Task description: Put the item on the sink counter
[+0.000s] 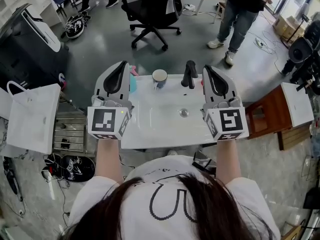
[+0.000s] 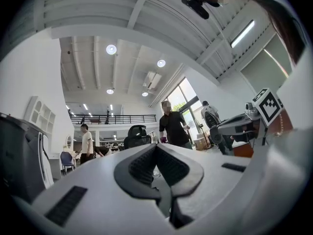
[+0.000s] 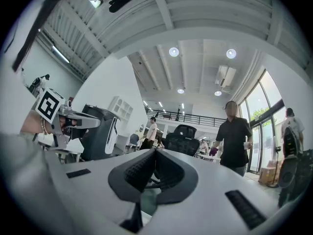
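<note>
Cup [image 1: 159, 78] between teal bottle [image 1: 132, 82] and faucet [image 1: 189, 74]

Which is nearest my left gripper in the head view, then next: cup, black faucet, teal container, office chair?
1. Teal container, right beside the left gripper.
2. Cup, back middle of the sink counter.
3. Black faucet, near the right gripper.
4. Office chair, well beyond the counter.

Head view looks steeply down on the sink [image 1: 150, 121]; both gripper views face outward, sharing the office chair [image 1: 151, 10].
</note>
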